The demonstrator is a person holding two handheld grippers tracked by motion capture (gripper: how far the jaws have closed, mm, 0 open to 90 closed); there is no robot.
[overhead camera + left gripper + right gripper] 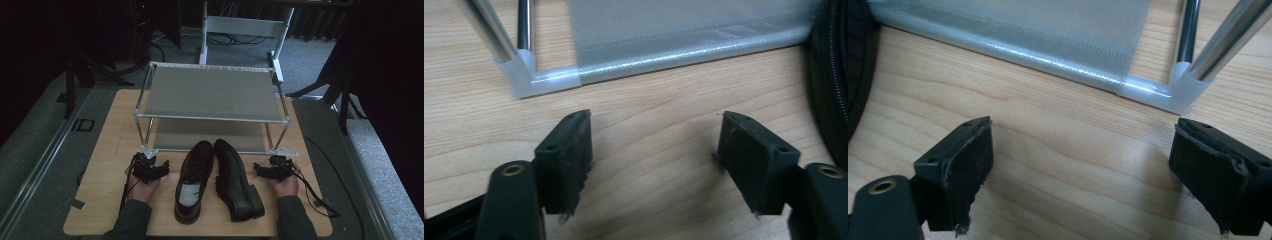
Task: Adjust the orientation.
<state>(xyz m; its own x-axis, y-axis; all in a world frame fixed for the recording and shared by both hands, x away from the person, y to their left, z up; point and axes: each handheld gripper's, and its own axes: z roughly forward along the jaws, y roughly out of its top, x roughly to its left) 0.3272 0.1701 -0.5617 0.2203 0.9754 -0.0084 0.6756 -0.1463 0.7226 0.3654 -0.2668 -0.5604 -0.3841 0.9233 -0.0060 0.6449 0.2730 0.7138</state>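
Observation:
Two black leather shoes lie side by side at the table's front middle: the left shoe (192,181) upright with a pale insole showing, the right shoe (236,179) tipped onto its side. Behind them stands a two-tier shoe rack (212,94) with grey fabric shelves. My left gripper (161,165) rests on the wood left of the shoes, open, nothing between its jaws (654,125). My right gripper (258,167) rests right of the shoes, also open and empty (1083,135). Each gripper faces a front corner foot of the rack (526,75) (1185,92).
The wooden table (110,150) ends close behind the rack and near my forearms at the front. Dark stands, cables and a white frame sit on the grey floor beyond. A cable (315,192) trails from the right gripper.

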